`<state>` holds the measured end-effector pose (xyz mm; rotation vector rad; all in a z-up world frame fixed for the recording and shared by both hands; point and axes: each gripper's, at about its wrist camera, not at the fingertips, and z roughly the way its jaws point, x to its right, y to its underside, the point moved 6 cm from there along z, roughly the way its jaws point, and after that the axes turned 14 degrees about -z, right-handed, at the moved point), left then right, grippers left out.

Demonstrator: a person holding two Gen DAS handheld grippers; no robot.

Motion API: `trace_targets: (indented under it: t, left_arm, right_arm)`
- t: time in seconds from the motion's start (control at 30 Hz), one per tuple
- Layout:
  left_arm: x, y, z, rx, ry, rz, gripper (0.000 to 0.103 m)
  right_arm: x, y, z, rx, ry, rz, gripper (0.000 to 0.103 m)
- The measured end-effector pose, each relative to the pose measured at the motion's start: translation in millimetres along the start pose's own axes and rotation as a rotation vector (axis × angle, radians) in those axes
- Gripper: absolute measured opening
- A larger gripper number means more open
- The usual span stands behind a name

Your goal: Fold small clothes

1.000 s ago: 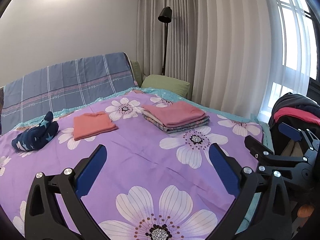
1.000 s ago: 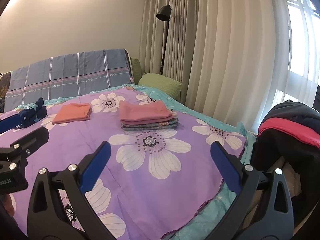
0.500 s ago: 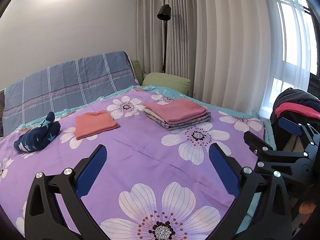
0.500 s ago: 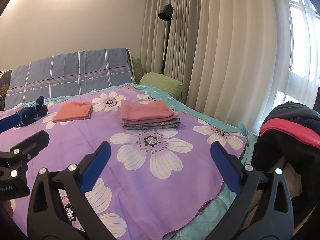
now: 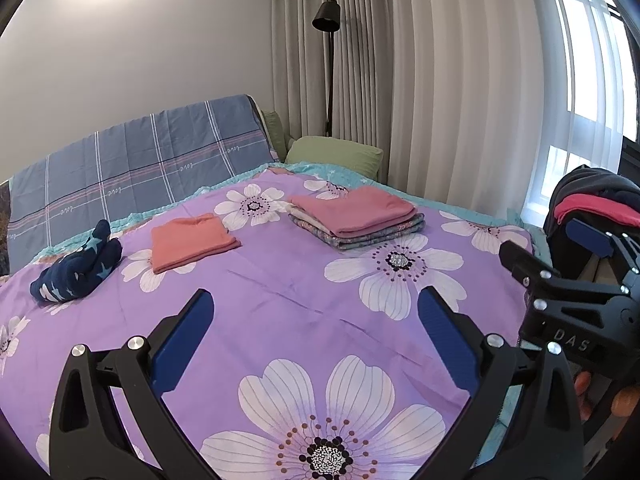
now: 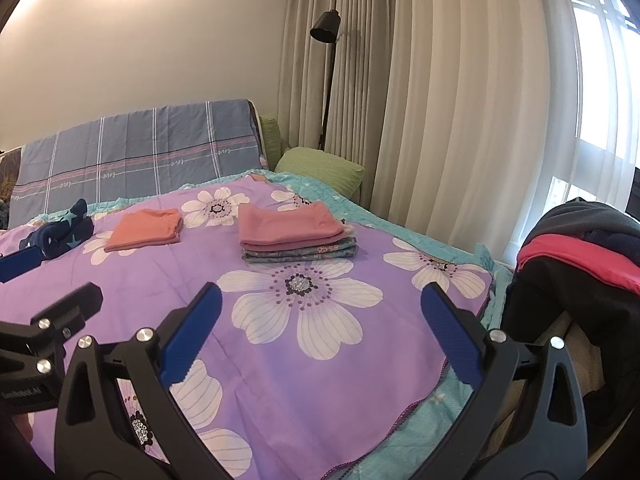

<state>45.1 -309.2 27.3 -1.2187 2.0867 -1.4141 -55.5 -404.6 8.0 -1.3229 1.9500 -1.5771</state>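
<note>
Both hand-held grippers, left [image 5: 314,338] and right [image 6: 320,334], are hanging wide and empty over the purple flowered bedspread [image 5: 280,296]. The crumpled navy star-print garment [image 5: 78,270] is lying at ten o'clock, well apart, so a long reach is risking dragging the folded salmon cloth [image 5: 192,242] or nudging the pink-topped folded stack [image 5: 356,216] at one o'clock

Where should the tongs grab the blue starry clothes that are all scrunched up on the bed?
Probably the end that sticks up on the blue starry bundle. The rest is a low rolled lump on the purple bedspread, hard to pinch. The left tongs are open, empty and on that side, so come down from above and close across that raised bit.
</note>
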Motion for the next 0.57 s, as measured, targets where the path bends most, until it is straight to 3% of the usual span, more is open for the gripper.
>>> trace_targets:
  t: [0.57]
  left_arm:
    - [-1.4, 4.8, 3.3, -0.013, -0.016, 0.001, 0.102]
  right_arm:
    - [-2.7, 0.0, -0.6, -0.001, -0.005, -0.006, 0.101]
